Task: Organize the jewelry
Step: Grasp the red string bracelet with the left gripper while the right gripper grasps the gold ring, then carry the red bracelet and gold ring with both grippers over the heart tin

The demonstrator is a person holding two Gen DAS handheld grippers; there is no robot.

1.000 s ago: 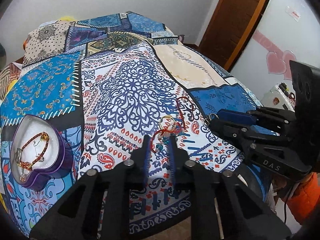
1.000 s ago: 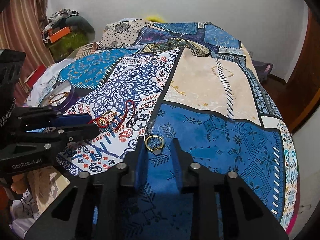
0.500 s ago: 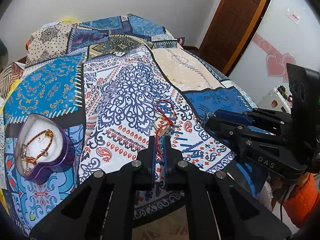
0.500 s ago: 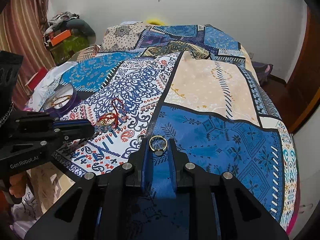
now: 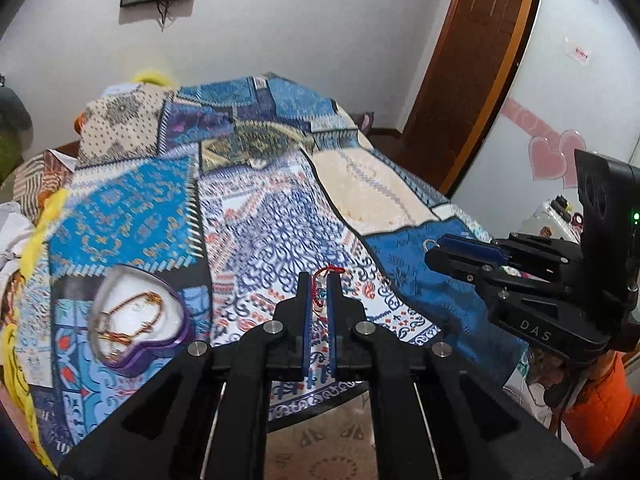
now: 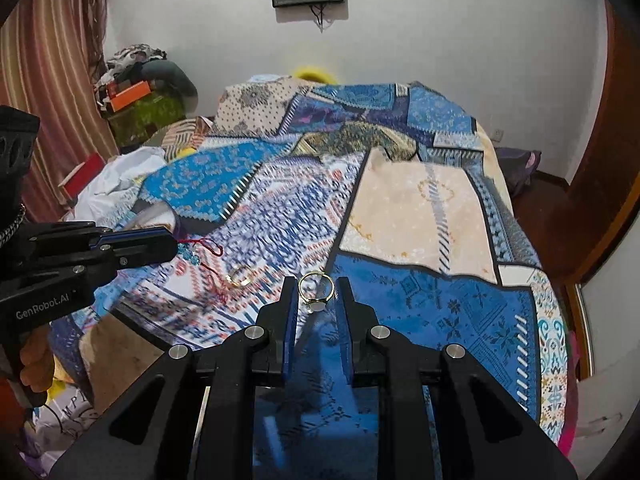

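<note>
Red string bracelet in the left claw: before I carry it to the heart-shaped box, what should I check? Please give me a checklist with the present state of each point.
1. Left claw shut on the red string bracelet: ok.
2. Hanging cord free of the gold bangle on the bedspread: cannot tell, as the picture is blurred there.
3. Heart-shaped box open, no lid on it: ok.
4. Room in the box beside the beaded bracelet already inside: ok.
5. Right claw grips the gold ring: ok.
6. Right claw out of the way to the box: ok, it is on the opposite side.
</note>
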